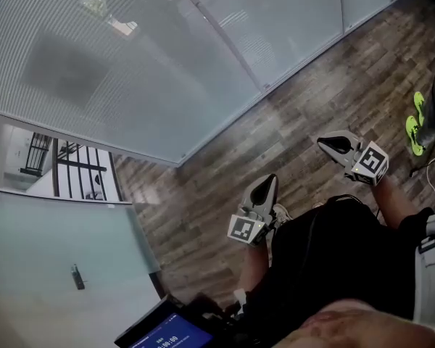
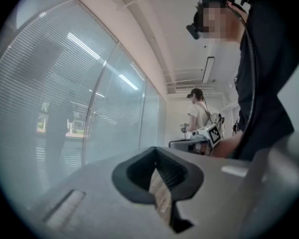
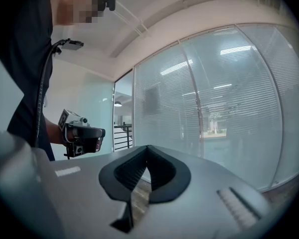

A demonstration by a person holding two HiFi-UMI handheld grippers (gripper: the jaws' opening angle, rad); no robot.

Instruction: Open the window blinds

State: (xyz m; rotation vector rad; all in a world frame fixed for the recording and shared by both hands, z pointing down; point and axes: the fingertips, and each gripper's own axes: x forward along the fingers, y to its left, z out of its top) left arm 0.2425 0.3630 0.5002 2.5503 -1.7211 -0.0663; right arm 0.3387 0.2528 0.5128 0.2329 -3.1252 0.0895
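Closed horizontal blinds [image 1: 130, 56] cover a tall glass wall ahead of me. They also show in the left gripper view [image 2: 50, 98] and the right gripper view [image 3: 229, 98]. My left gripper [image 1: 267, 183] is held level above the wooden floor, shut, with nothing between its fingertips. My right gripper [image 1: 332, 144] hangs level to the right of it, also shut and empty. Both are well short of the glass. The left gripper's tips [image 2: 156, 152] meet, and so do the right's [image 3: 147, 149]. No cord or wand for the blinds is visible.
A frosted glass door [image 1: 51, 267] with a small handle stands at the lower left, with a black railing [image 1: 72, 169] beyond it. A lit screen [image 1: 163, 332] is near my body. Green shoes [image 1: 415, 125] and cables lie at the right. Another person [image 2: 195, 111] stands down the corridor.
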